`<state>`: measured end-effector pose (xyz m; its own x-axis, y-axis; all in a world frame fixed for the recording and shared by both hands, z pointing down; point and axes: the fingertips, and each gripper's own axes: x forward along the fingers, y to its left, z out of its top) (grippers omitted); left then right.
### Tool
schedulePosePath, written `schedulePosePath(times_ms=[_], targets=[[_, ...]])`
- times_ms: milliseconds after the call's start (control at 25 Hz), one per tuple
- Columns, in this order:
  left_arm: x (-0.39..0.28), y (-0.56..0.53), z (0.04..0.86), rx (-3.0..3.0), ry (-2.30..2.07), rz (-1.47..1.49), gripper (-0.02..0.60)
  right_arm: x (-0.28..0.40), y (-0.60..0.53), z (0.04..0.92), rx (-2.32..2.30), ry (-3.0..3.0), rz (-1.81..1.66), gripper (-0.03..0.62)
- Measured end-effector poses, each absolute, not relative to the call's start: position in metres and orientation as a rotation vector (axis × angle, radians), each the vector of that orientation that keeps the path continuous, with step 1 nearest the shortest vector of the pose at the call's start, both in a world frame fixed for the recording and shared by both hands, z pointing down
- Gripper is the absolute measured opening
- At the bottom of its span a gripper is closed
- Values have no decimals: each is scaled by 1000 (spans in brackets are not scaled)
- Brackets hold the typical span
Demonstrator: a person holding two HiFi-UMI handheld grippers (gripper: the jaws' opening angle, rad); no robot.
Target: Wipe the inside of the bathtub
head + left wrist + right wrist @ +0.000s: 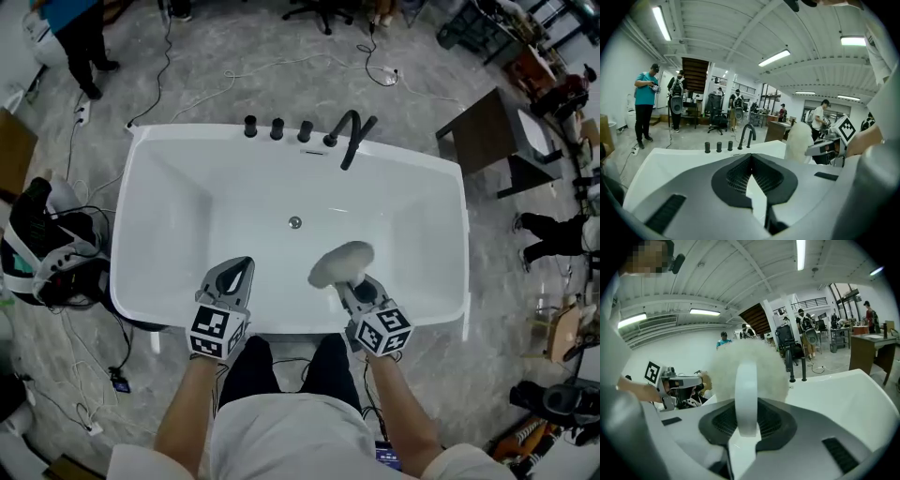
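Note:
The white bathtub (150, 202) lies below me, its drain (294, 222) near the middle and a black faucet (352, 136) with three black knobs (277, 128) on the far rim. My right gripper (345, 284) is shut on the white handle (746, 390) of a fluffy white wiping pad (342, 262), held over the tub's near inner wall. The pad (773, 373) fills the middle of the right gripper view. My left gripper (244, 265) hovers over the near rim to the pad's left. Its jaws meet at the tips with nothing between them (751, 160). The pad (799, 140) shows to its right.
Cables run over the grey floor around the tub. Black and white gear (47, 248) sits by the tub's left side. A dark wooden table (487, 131) stands at the right. A person in a teal shirt (646, 103) and several others stand farther back in the hall.

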<state>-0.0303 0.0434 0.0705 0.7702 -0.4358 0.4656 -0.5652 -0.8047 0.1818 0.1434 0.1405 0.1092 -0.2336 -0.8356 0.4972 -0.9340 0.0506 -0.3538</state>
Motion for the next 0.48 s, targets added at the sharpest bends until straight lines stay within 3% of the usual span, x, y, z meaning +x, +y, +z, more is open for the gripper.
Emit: schedulePosePath(times_ms=[480], targets=[[-12,122,4,2704,-729,537,5,157,223,22,1920,-2206,840,92]])
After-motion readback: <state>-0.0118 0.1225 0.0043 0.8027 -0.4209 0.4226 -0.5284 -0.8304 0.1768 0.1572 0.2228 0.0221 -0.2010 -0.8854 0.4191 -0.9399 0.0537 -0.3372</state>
